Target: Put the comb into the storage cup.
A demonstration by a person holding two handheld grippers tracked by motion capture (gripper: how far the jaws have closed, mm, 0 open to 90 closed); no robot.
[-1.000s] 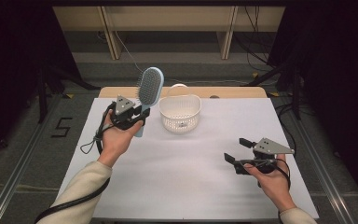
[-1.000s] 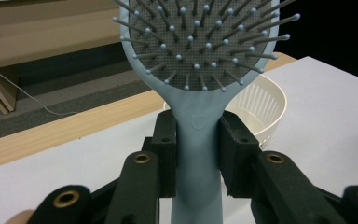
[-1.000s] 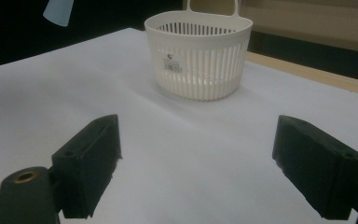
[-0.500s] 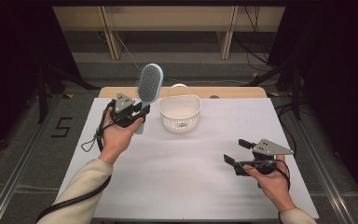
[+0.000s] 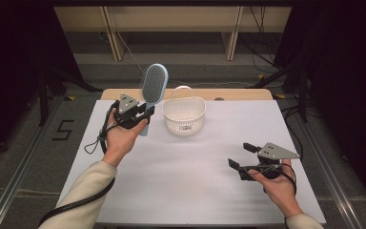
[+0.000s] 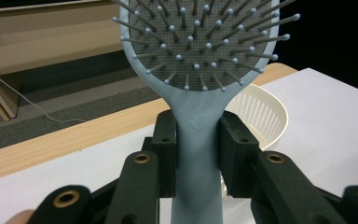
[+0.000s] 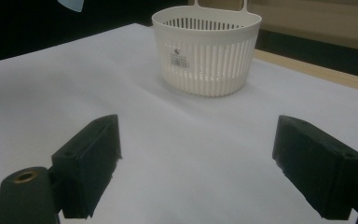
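Observation:
A pale blue hairbrush [image 5: 151, 90] stands upright in the air at the table's far left, bristles facing the person. My left gripper [image 5: 143, 117] is shut on its handle [image 6: 196, 154], both pads pressing its sides just below the bristled head [image 6: 200, 42]. A white slotted basket [image 5: 185, 114] sits on the table just right of the brush; its rim [image 6: 261, 112] shows behind the handle. My right gripper [image 5: 240, 157] hovers low over the near right of the table, jaws wide open with nothing between them, facing the basket [image 7: 207, 49].
A white sheet [image 5: 190, 167] covers the table, with a wooden strip [image 5: 238, 94] along the far edge. A black cable [image 5: 95, 140] hangs from the left gripper. Beyond the table lie a grey floor and a wooden bench frame [image 5: 171, 19].

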